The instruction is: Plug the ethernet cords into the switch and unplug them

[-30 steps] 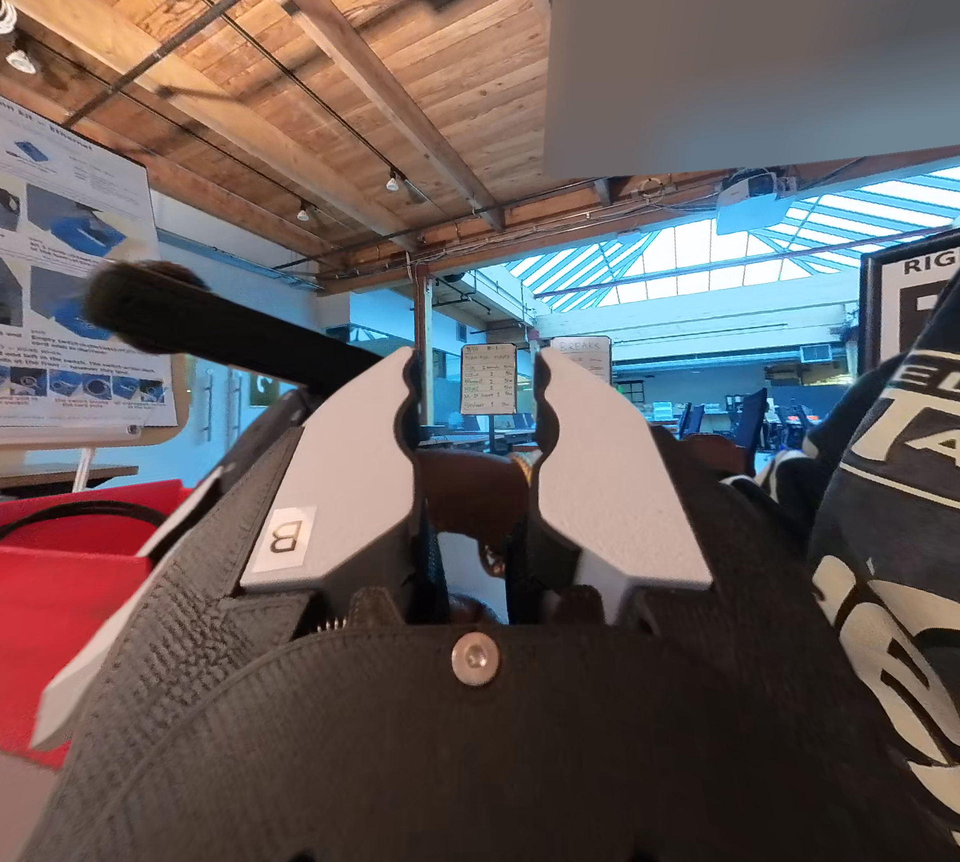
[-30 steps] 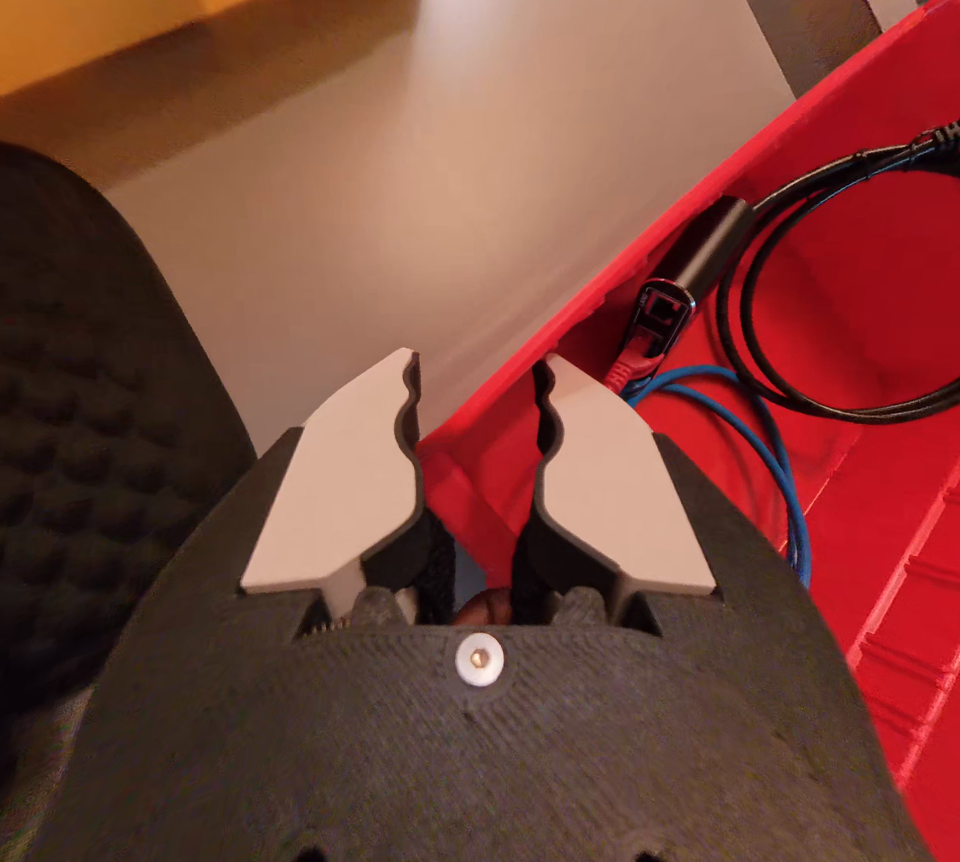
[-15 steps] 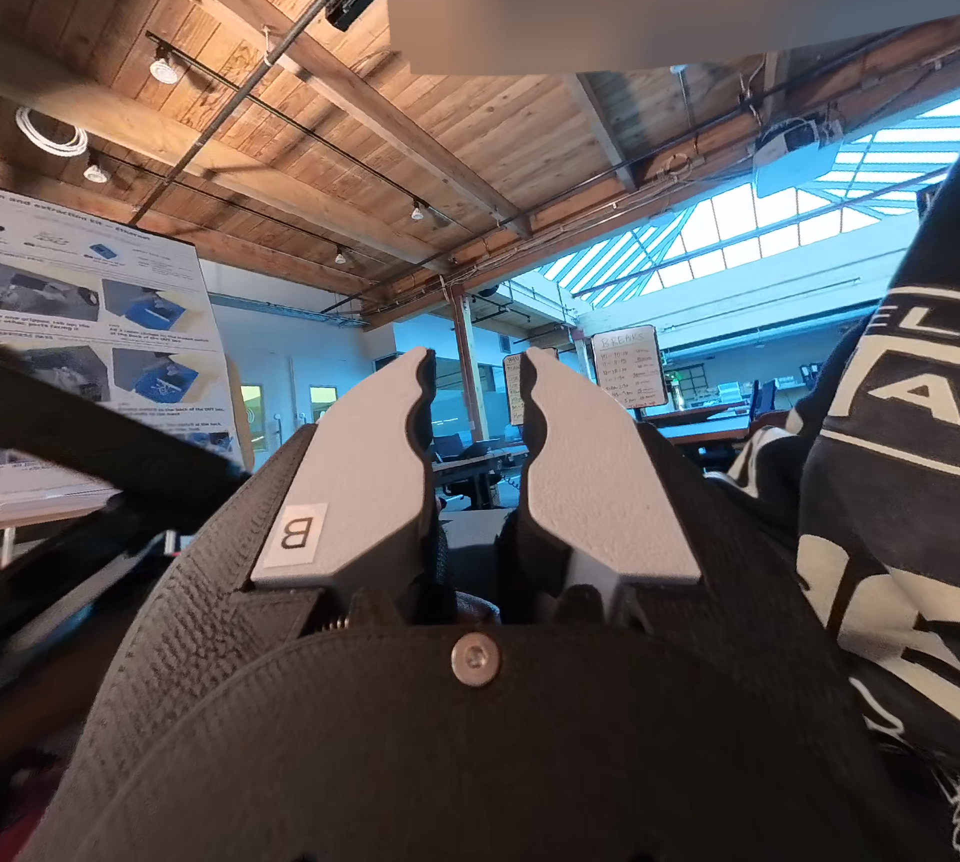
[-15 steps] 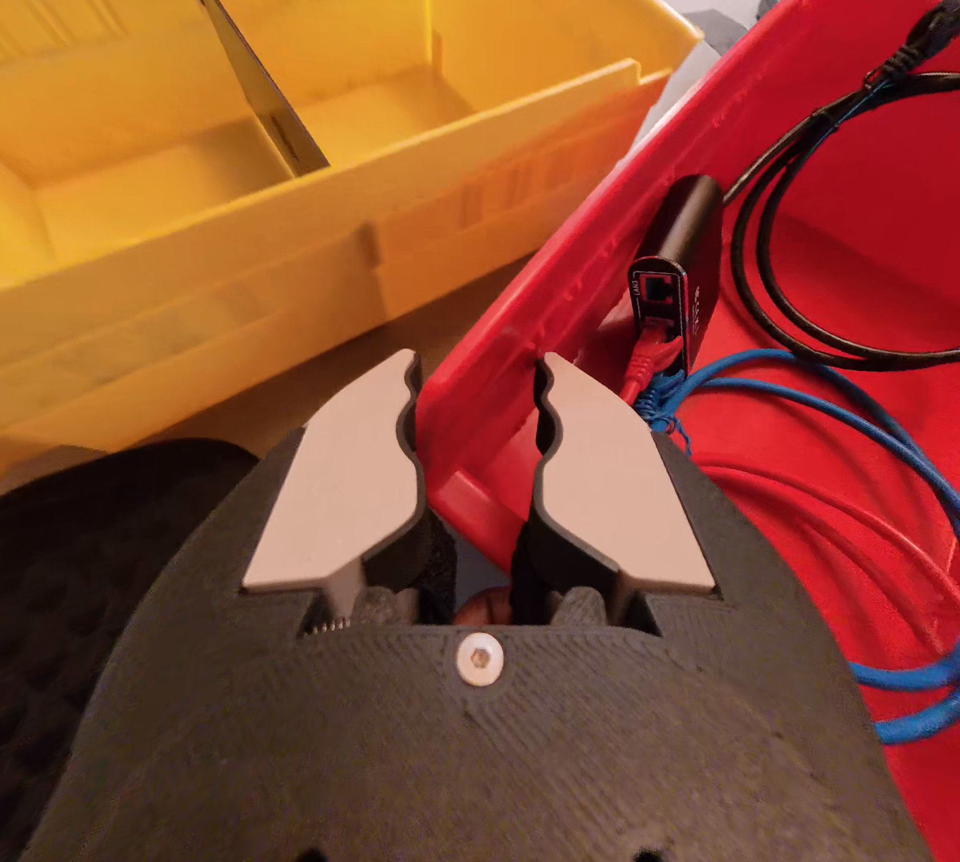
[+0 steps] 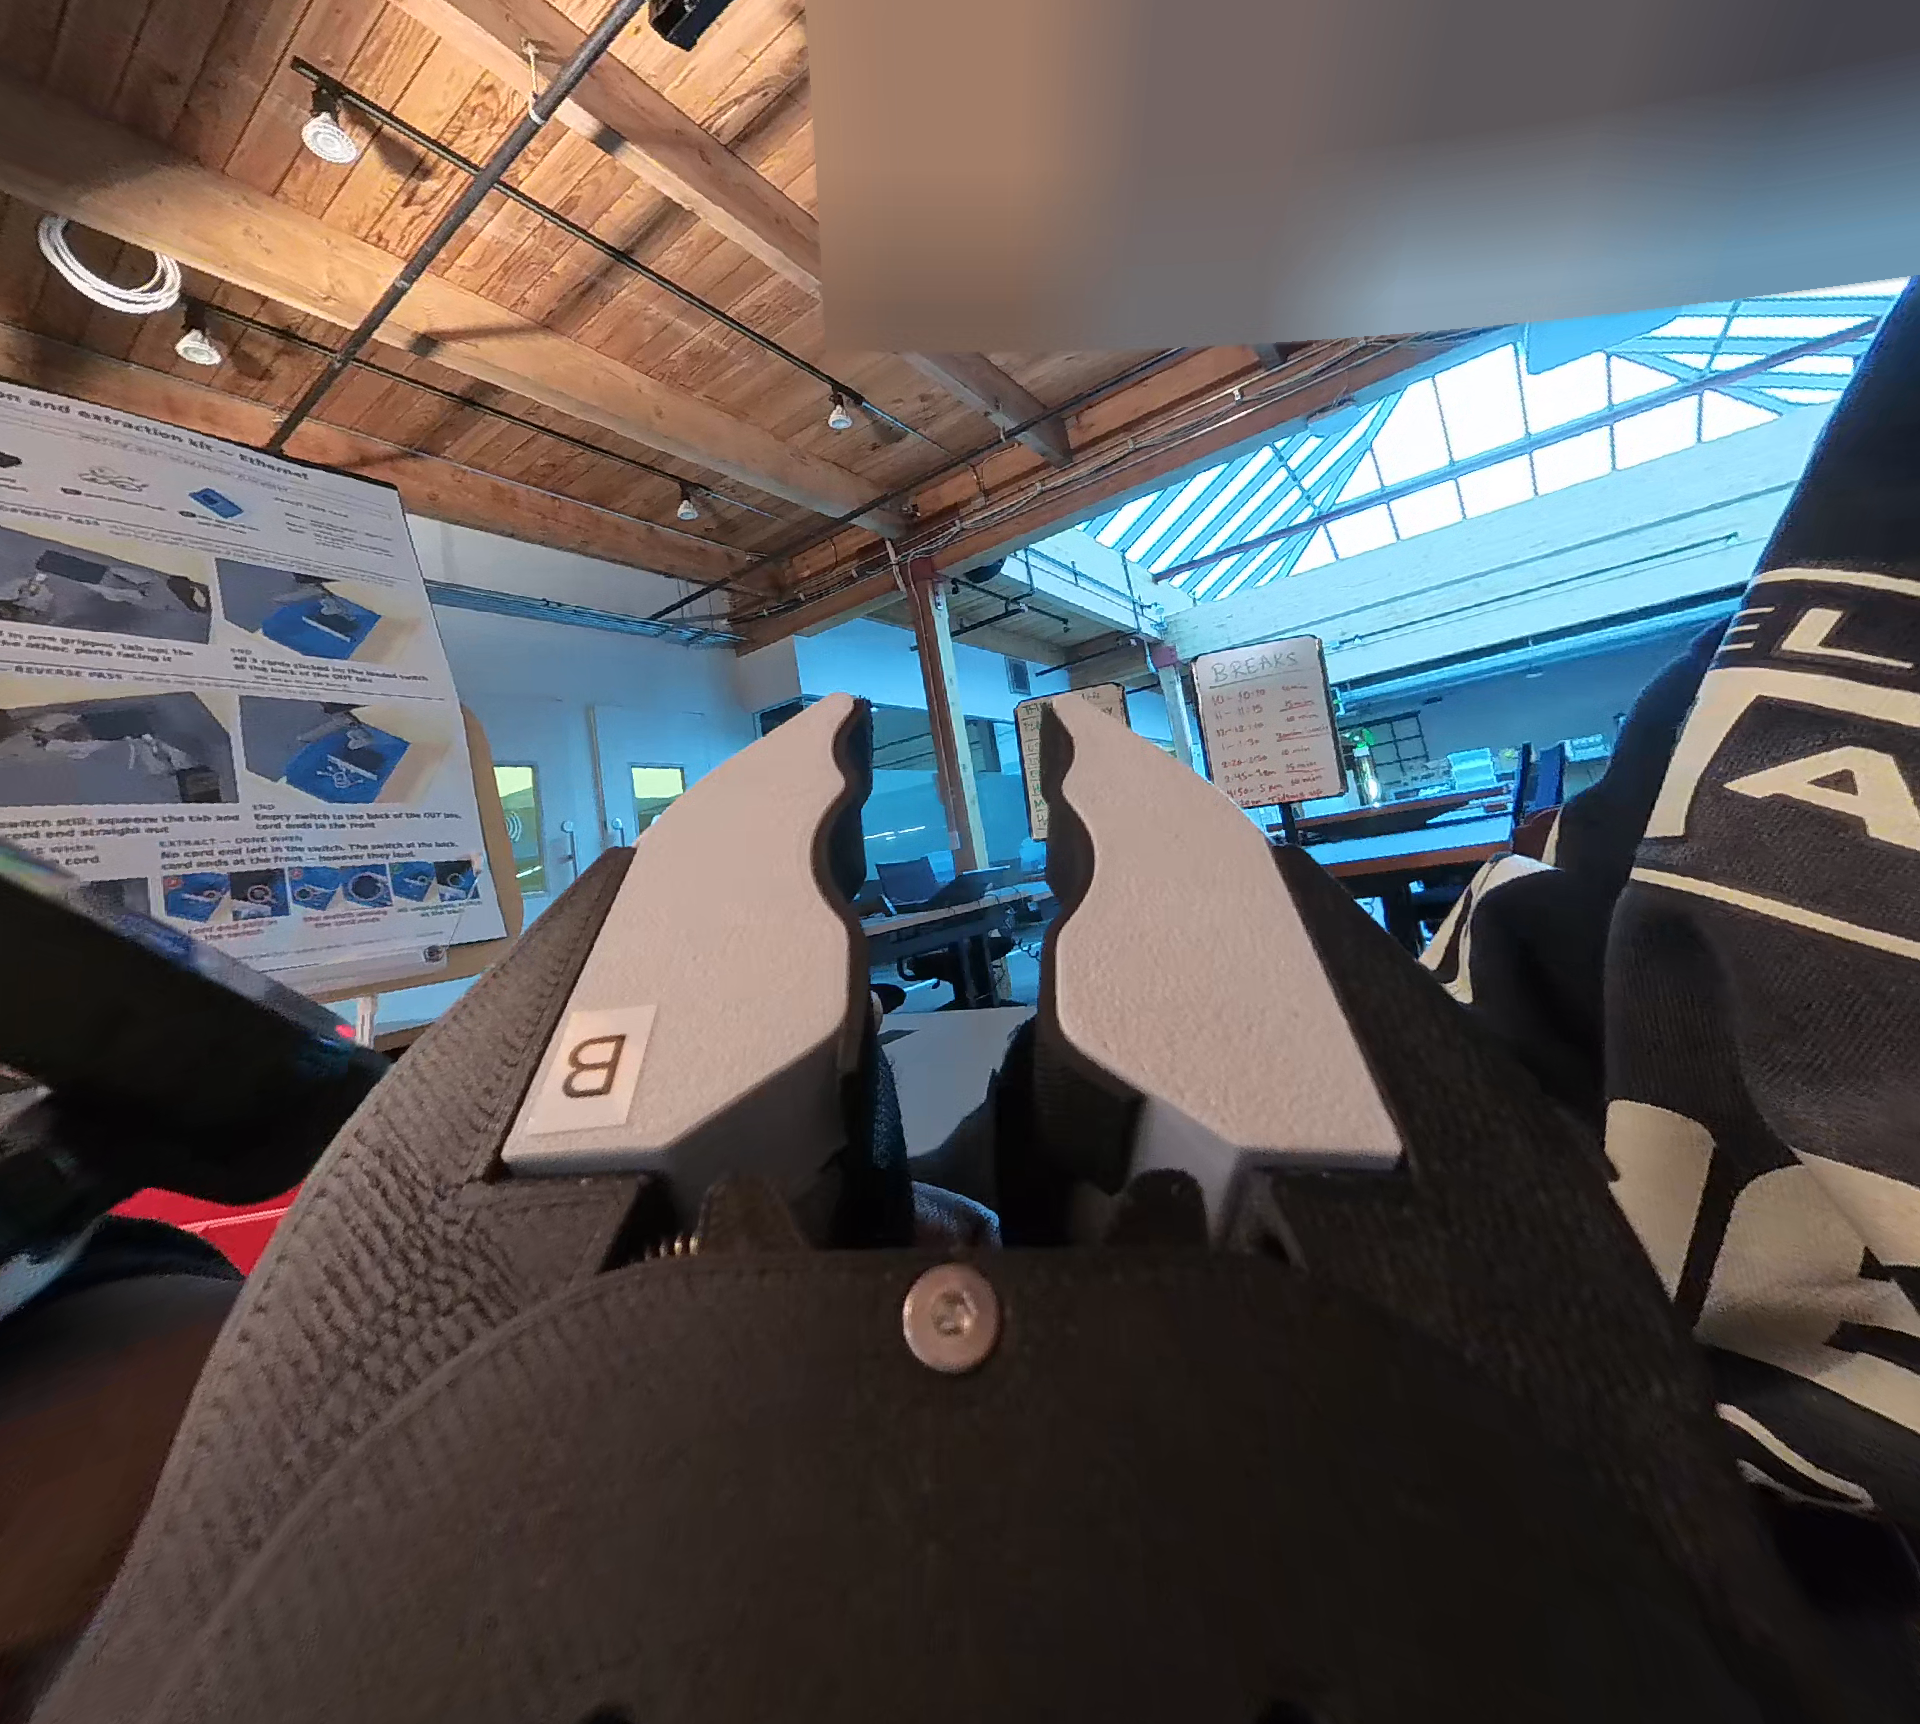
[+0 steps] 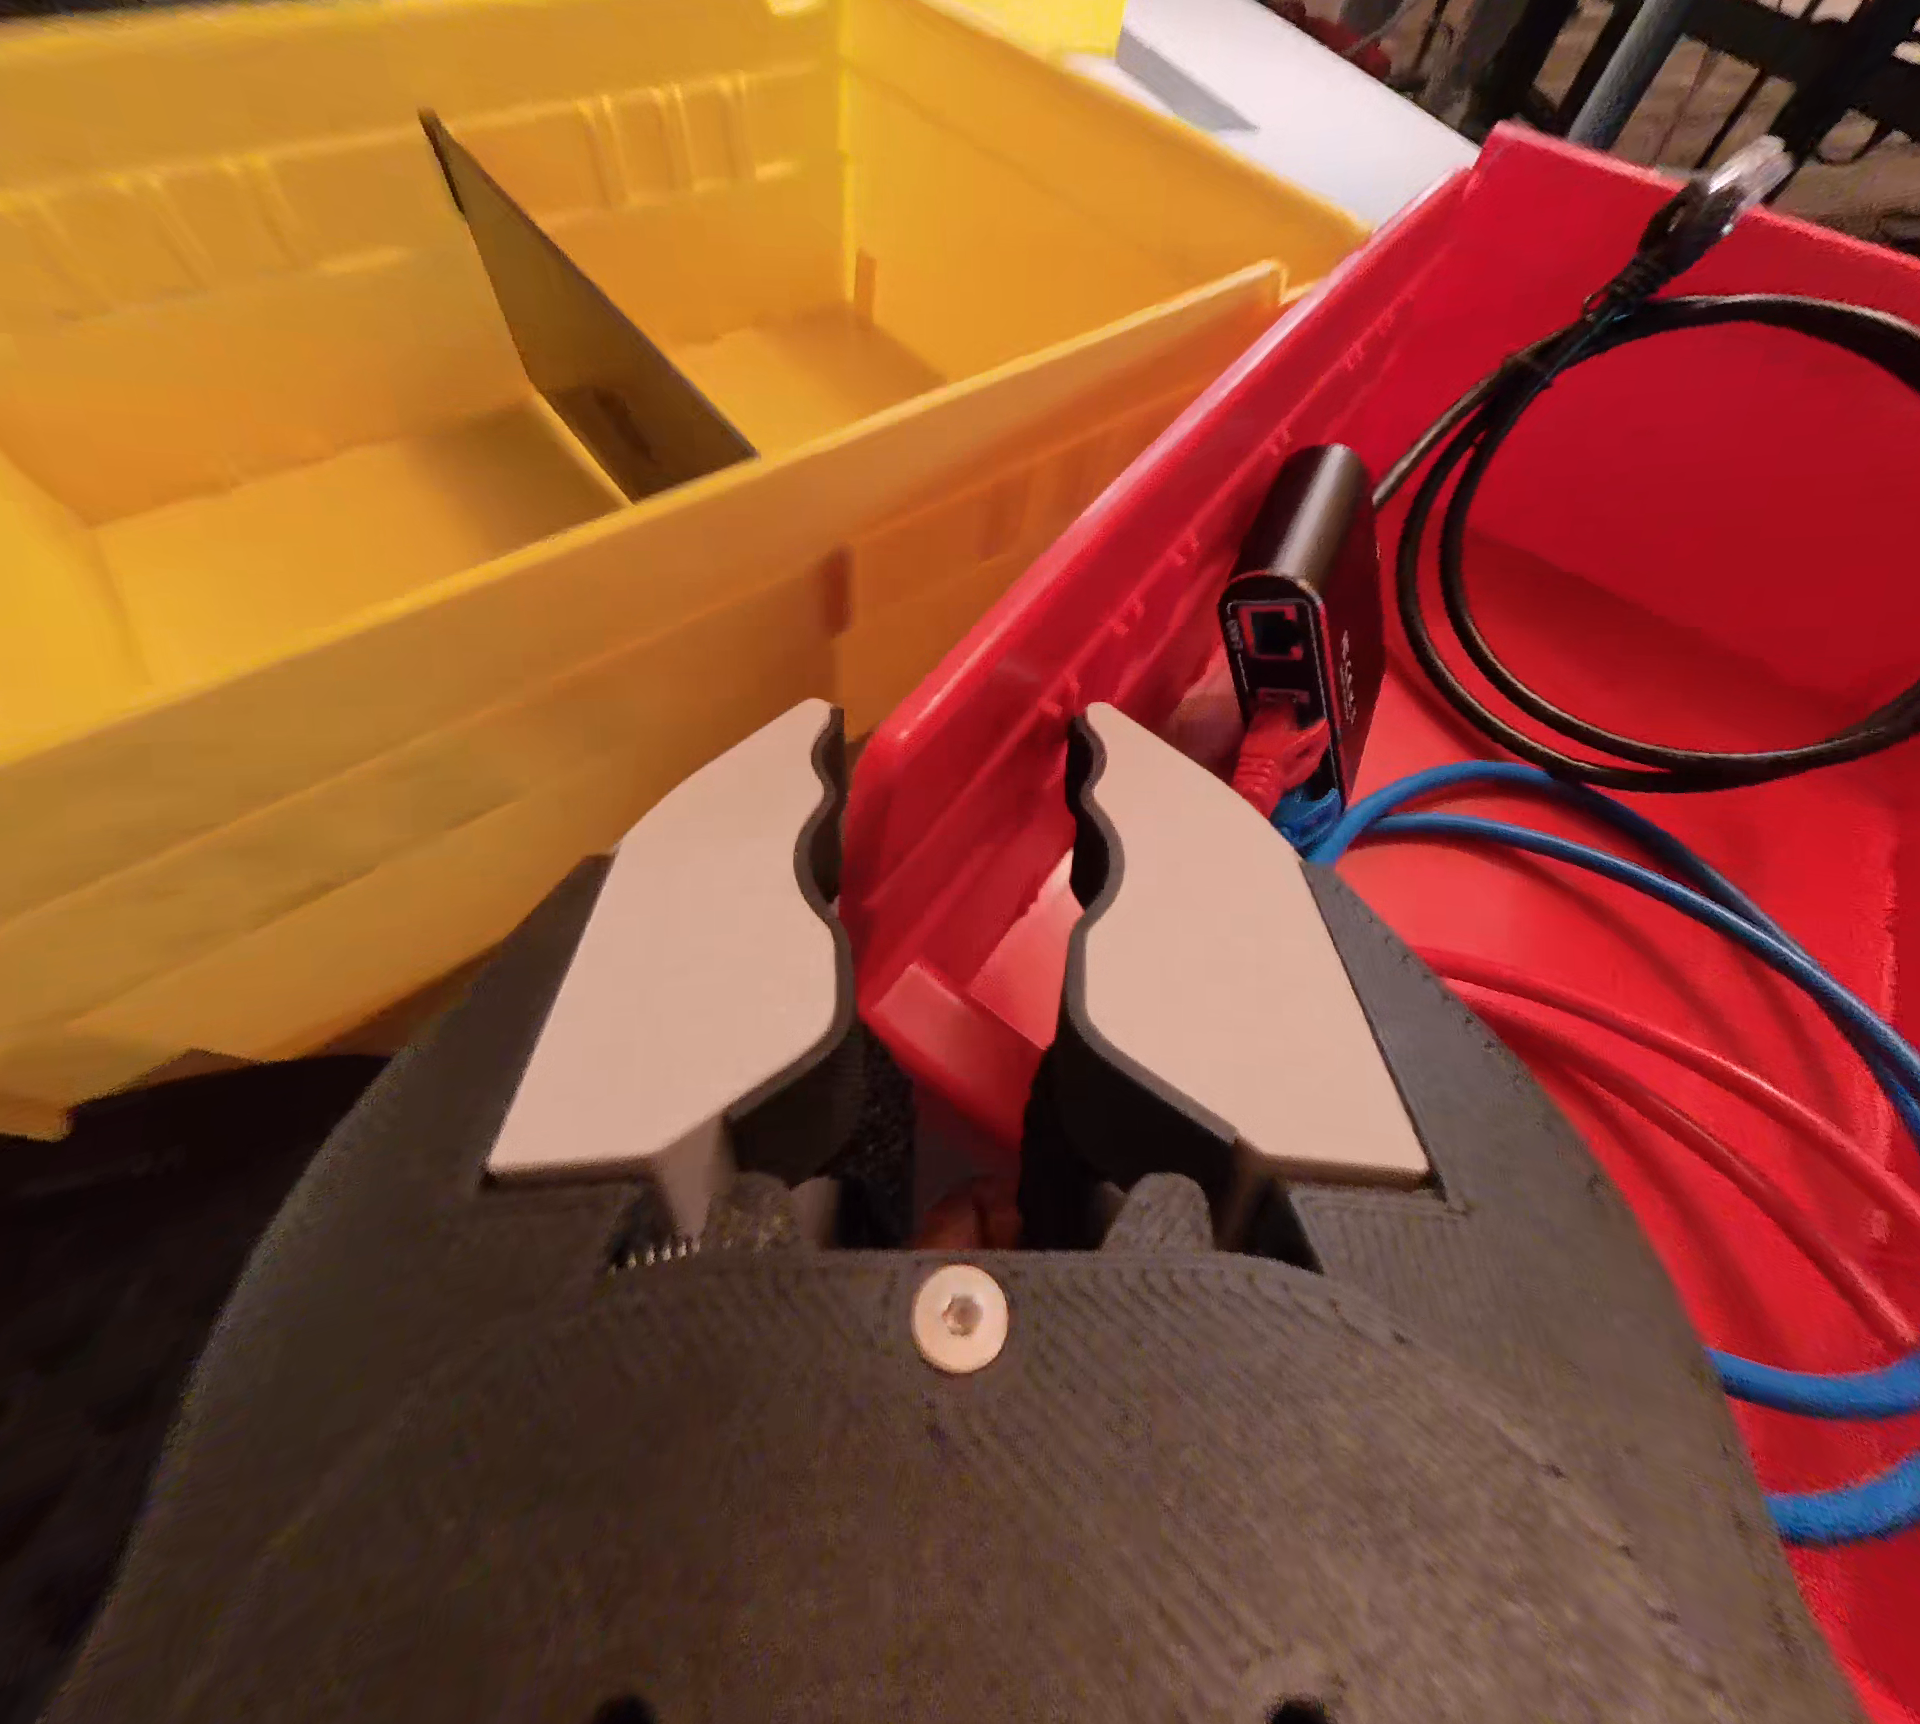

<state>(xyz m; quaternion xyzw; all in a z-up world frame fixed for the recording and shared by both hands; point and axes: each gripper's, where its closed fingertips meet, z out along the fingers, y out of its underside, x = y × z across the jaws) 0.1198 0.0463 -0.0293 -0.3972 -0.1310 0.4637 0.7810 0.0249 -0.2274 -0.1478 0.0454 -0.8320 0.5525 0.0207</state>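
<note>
Right wrist view: your right gripper is hanging released, fingers straddling the red plastic bin's rim. Just beyond, the small black switch is leaning inside that wall, red cord and blue cord plugged in. Your left gripper is pointing released at open room.

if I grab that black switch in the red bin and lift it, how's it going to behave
The switch looks small and boxy, so probably stiff and light. A red cord and a blue cord appear plugged into its near end, so they would likely trail and tug as it rises. Its glossy shell may be slippery in the fingers.
</note>
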